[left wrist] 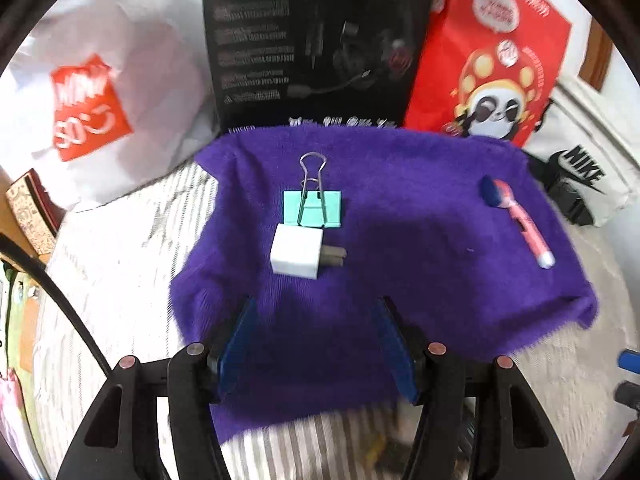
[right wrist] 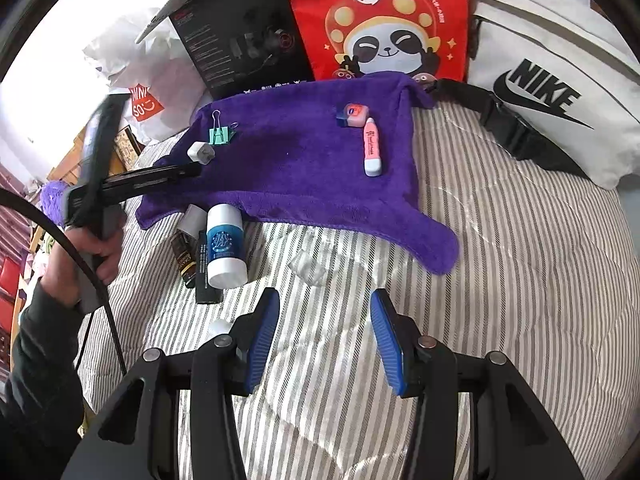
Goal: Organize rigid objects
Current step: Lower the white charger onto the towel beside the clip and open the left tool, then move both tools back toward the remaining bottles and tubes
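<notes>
Both jaws stand wide apart, holding nothing. My left gripper (left wrist: 316, 320) hovers over the purple towel (left wrist: 420, 280), lined on the white charger (left wrist: 297, 255) at twelve o'clock; right gripper (right wrist: 325, 316) waits over the striped bedding (right wrist: 500, 260).

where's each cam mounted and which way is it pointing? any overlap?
Left wrist: on the left gripper, low over the purple towel, facing the white charger and binder clip; only its own open blue fingers show.
Right wrist: on the right gripper, farther back above the striped bedding, facing the towel; shows its open fingers plus the left gripper and the hand holding it.
Shared: towel, charger, clip, pink pen, panda bag.
</notes>
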